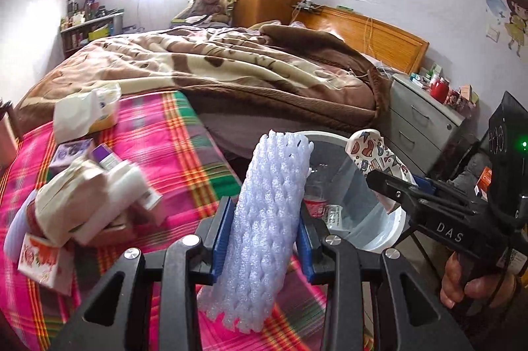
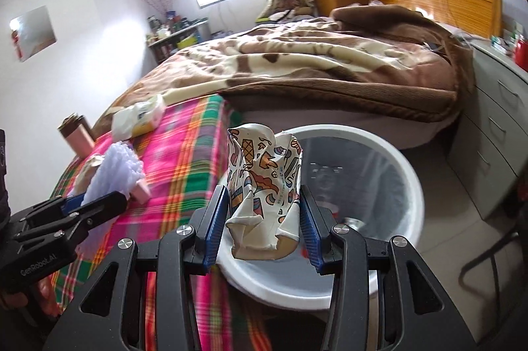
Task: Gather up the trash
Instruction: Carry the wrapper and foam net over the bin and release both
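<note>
Left gripper clenched on white foam net sleeve, sleeve upright above plaid bedspread. Right gripper clenched on crumpled paper cup (printed pattern), cup over near rim of white trash bin. Bin at 2 o'clock from sleeve, beside bed. More wrappers and boxes on bedspread at 9 o'clock.

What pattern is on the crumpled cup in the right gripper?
The crumpled cup is white with colourful cartoon doodles, ice-cream cones among them; clearest in the right wrist view.
</note>
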Available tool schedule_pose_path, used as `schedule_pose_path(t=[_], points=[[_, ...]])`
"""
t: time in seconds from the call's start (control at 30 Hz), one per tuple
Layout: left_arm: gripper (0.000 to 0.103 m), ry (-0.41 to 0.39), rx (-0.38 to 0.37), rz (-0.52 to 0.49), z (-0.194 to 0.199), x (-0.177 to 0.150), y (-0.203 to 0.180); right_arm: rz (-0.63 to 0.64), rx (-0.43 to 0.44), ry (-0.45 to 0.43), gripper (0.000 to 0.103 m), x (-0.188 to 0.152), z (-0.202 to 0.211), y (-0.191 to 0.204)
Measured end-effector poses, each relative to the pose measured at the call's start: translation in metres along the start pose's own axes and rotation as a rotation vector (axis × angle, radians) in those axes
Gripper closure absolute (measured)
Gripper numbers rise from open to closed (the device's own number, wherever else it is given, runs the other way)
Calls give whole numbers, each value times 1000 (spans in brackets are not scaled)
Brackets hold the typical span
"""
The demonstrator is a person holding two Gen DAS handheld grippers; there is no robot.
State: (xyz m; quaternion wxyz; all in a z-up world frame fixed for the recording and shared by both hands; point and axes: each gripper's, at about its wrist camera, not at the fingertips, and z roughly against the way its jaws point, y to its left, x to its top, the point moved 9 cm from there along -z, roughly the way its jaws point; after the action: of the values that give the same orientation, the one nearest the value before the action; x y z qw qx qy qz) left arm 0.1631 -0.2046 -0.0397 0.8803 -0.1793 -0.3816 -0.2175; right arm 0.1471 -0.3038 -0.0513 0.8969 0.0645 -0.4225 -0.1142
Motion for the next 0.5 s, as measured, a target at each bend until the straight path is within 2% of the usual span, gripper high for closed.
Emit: schedule_pose_path(t=[0.2, 0.5], points=[[66, 19, -47, -20, -18, 8, -23, -40, -42, 12, 59, -2, -4, -19], [66, 56, -83, -41, -48, 16, -48, -35, -110, 56, 59, -7, -16, -39]])
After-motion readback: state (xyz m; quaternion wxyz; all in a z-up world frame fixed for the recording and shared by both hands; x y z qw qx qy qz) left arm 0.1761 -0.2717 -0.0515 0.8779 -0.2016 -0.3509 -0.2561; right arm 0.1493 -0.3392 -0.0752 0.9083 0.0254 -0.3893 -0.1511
